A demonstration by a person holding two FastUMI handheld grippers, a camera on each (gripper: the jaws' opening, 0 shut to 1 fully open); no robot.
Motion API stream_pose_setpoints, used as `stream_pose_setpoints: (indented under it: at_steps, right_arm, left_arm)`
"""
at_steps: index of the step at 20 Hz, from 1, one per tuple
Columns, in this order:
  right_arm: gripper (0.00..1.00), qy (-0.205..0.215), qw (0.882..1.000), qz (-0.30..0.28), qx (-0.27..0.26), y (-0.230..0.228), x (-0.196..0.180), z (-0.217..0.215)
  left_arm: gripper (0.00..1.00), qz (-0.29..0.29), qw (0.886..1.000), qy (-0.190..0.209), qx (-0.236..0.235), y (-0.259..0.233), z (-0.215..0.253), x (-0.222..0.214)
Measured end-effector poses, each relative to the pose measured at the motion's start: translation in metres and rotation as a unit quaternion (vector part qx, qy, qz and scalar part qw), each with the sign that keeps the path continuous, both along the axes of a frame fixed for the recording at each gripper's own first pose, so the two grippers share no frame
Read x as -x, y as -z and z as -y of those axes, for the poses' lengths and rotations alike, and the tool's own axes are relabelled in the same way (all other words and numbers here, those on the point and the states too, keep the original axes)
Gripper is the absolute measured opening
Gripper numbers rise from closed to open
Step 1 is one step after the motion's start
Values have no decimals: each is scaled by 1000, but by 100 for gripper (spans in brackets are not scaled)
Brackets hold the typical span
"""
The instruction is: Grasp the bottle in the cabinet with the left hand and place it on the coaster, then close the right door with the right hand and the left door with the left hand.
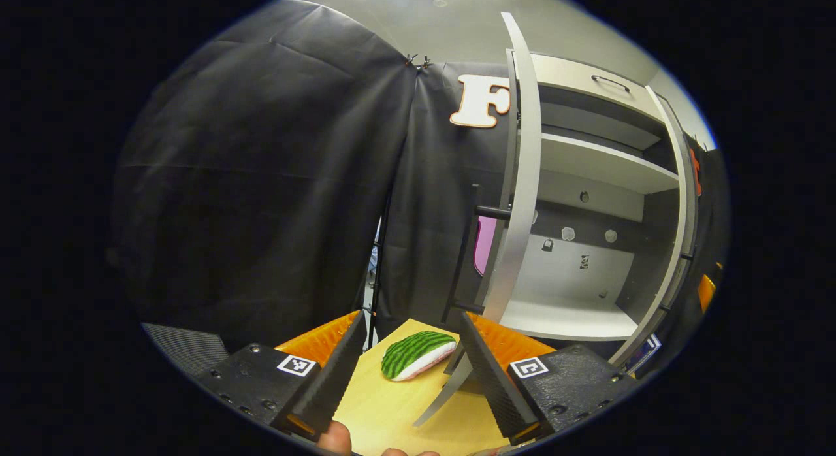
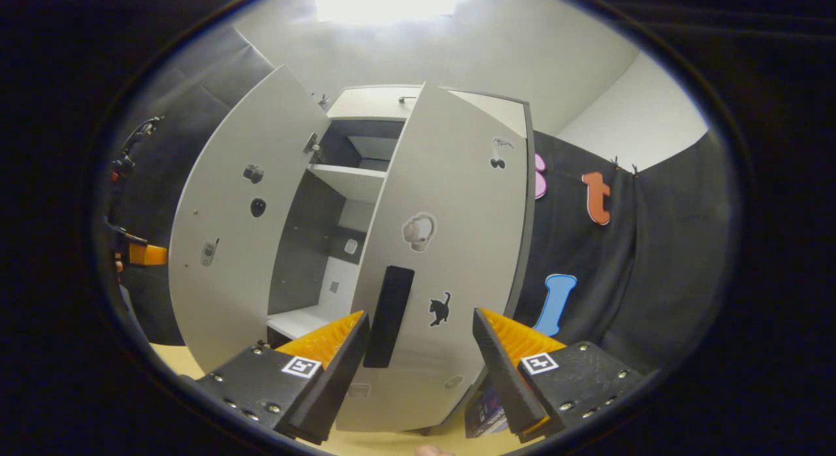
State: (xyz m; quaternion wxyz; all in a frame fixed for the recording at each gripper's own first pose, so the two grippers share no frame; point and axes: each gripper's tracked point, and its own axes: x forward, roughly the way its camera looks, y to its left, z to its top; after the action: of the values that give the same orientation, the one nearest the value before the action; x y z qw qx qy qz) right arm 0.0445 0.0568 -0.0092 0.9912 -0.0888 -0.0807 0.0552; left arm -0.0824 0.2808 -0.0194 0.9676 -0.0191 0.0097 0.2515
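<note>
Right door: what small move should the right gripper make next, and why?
Probably ease the right gripper forward onto the right door and push it toward the cabinet. Its fingers are open and empty, the door's face is right ahead, and the door is partly open.

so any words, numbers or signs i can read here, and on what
No readable text.
Square black-and-white tags on the left gripper and right gripper: coded patterns, no letters.
Grey cabinet door: picture stickers, like the black cat sticker.
Dark blue box: print too small.
</note>
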Motion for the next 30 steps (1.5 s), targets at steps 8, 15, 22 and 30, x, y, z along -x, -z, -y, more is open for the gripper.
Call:
stream_pose_setpoints:
  at_steps: [8, 15, 22, 30]
  right_arm:
    - [95, 0, 1000, -8, -7, 5, -5, -6]
    - [95, 4, 1000, -12, -18, 8, -6, -3]
    - [95, 7, 999, -21, -28, 14, -7, 0]
    - [95, 9, 999, -25, -39, 18, -10, 5]
  left_arm:
    - [92, -7, 1000, 4, -6, 3, -3, -4]
    - [93, -10, 1000, 8, -18, 4, -5, -5]
    - [93, -13, 1000, 9, -26, 4, -8, -5]
    - [92, -14, 999, 6, -29, 4, -10, -5]
